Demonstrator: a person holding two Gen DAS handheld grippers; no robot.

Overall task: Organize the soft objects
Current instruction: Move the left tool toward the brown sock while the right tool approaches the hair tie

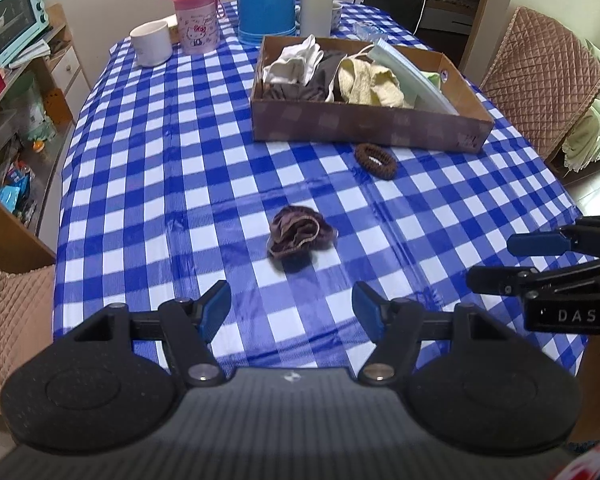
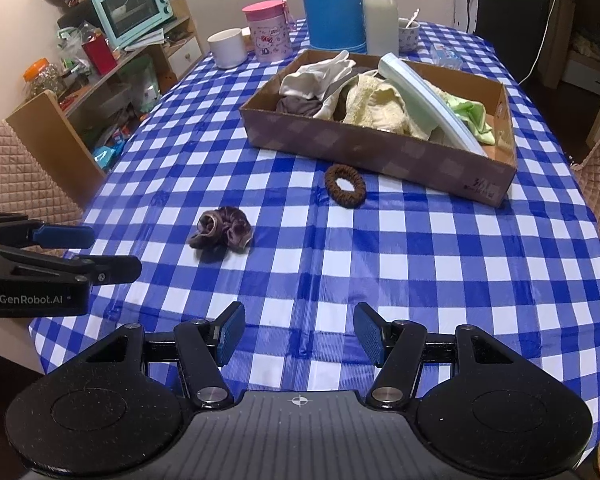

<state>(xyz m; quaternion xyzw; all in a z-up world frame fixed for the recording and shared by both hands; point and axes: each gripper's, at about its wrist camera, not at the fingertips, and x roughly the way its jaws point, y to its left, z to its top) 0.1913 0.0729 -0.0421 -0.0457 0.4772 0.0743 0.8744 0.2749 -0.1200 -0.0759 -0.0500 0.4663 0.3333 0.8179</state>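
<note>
Both claws are hanging over the near edge of the checked tablecloth [image 1: 148, 160], the left gripper [image 1: 291, 312] and the right gripper [image 2: 299, 334] each standing wide apart and gripping nothing. The crumpled velvety brown scrunchie [image 1: 300, 236] is lying ahead of the left one, the knitted brown hair tie [image 1: 375, 161] just before the cardboard box [image 1: 364, 124] of folded cloths. Coming down over the scrunchie's bunched middle and pinching the folds, not a loose frill, is probably the surest way to lift it.

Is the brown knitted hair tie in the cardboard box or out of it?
Out. The brown hair tie lies flat on the checked tablecloth, just before the cardboard box.
</note>
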